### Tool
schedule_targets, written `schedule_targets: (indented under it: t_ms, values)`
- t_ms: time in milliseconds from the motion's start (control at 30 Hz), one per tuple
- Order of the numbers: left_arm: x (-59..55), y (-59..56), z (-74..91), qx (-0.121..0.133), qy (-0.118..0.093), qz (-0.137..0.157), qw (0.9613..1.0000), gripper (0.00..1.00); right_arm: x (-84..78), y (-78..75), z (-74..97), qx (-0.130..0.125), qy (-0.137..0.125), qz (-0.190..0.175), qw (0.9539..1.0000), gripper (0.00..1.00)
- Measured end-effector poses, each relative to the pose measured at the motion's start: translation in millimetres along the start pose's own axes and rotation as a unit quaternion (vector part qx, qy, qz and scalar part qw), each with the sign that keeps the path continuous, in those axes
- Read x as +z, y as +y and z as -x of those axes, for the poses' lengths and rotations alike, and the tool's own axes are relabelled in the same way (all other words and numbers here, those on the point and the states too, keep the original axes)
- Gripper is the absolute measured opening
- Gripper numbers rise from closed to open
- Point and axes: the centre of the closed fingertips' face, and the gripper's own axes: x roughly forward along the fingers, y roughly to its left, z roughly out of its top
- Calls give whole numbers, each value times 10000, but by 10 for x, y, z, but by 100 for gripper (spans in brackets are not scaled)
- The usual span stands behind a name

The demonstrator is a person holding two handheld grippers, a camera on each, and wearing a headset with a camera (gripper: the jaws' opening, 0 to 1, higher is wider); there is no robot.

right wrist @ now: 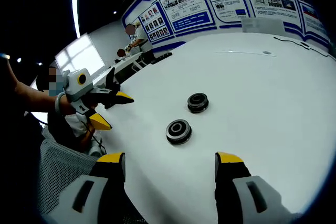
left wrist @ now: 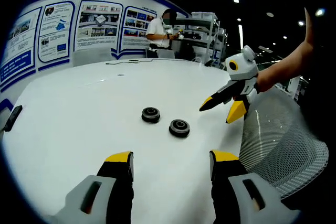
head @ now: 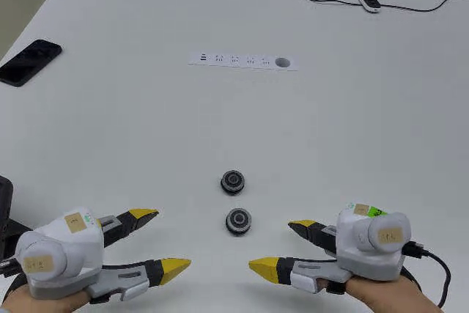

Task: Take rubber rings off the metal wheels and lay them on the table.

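Two small metal wheels with black rubber rings lie flat on the white table, the near wheel (head: 238, 221) just in front of the far wheel (head: 232, 182). My left gripper (head: 165, 240) rests at the lower left, open and empty, its yellow tips aimed at the near wheel. Opposite it my right gripper (head: 282, 247) is open and empty too, at the lower right. The left gripper view has the near wheel (left wrist: 179, 127), the far wheel (left wrist: 150, 114) and the right gripper (left wrist: 220, 109). From the right gripper view I see the near wheel (right wrist: 178, 130), the far wheel (right wrist: 198, 102) and the left gripper (right wrist: 111, 110).
A white power strip (head: 242, 61) lies further back at the table's middle. A black phone (head: 29, 61) sits near the left edge. A small remote with its cable (head: 368, 1) lies at the far right. A person stands beyond the table (left wrist: 160, 32).
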Motion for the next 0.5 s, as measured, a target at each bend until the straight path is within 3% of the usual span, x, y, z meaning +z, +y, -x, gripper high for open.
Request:
schedule_targets:
  t_ms: [500]
  values:
    - [54,-26,-169,-286,158,-252,9991,46,62,45,-108,127,-46,-129,9998,67]
